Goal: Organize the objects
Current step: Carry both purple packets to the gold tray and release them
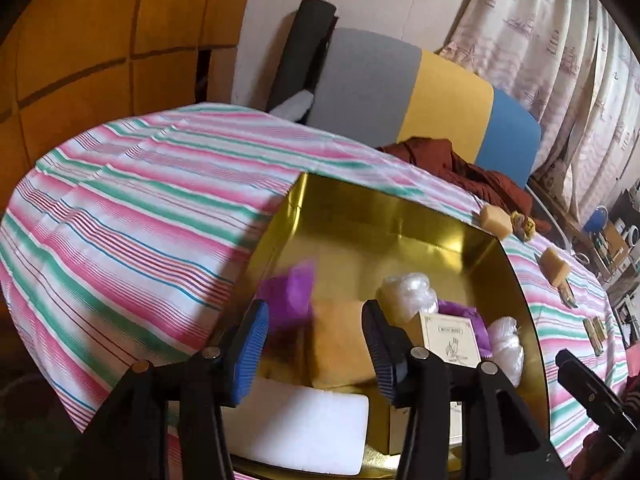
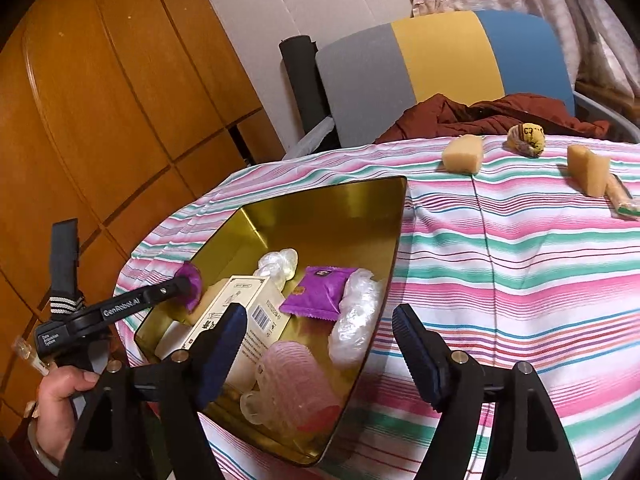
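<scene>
A gold tin box (image 1: pixel 400 216) (image 2: pixel 320 208) sits on the striped tablecloth. It holds a cream carton (image 1: pixel 450 338) (image 2: pixel 240 308), a purple packet (image 2: pixel 320 294), clear wrapped bundles (image 1: pixel 408 294) (image 2: pixel 354 320), a pink ribbed item (image 2: pixel 296 384), a tan block (image 1: pixel 340 350) and a white pad (image 1: pixel 304 426). My left gripper (image 1: pixel 316 344) (image 2: pixel 188 284) is open over the box, with a blurred purple packet (image 1: pixel 290 294) just beyond its fingertips. My right gripper (image 2: pixel 320 356) is open and empty at the box's near right rim.
Two tan blocks (image 2: pixel 464 154) (image 2: pixel 588 174), a yellow wrapped lump (image 2: pixel 526 140) and a thin stick packet (image 2: pixel 622 200) lie at the far right of the table. A chair (image 2: pixel 440 60) with a red jacket (image 2: pixel 500 114) stands behind. A wooden wardrobe (image 2: pixel 100 100) is on the left.
</scene>
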A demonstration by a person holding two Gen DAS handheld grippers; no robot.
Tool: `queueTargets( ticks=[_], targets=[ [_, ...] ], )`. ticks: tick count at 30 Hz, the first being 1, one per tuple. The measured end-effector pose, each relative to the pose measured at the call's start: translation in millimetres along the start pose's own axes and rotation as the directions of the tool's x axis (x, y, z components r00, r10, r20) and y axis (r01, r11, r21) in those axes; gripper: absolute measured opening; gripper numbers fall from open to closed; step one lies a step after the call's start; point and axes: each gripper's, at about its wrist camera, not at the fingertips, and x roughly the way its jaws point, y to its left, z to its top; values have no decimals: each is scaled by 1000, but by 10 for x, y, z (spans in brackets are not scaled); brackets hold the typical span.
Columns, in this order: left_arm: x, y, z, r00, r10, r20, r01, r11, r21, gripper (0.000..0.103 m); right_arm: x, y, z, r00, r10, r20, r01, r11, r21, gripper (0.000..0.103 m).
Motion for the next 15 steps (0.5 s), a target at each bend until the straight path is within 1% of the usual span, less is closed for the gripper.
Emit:
queueTargets(
  ticks=[2, 8, 11, 15],
  targets=[
    [-33, -1, 18, 1000, 21, 17, -20, 1000, -8, 49, -2, -20, -9, 1000, 2, -2, -2, 1000, 10, 77],
    [-116, 16, 34, 999, 29, 41, -28, 999, -40, 50, -54, -80, -16, 1000, -8, 12, 7, 1000, 28, 81],
    [-159, -43, 34, 999, 18, 50, -16, 999, -37, 50, -74, -134, -13, 1000, -21, 15, 20, 999, 44, 83],
    [-205, -191, 21, 998, -20, 57, 21, 1000, -10, 50, -93, -219, -12, 999, -41, 14, 39, 997, 70, 85]
  ],
)
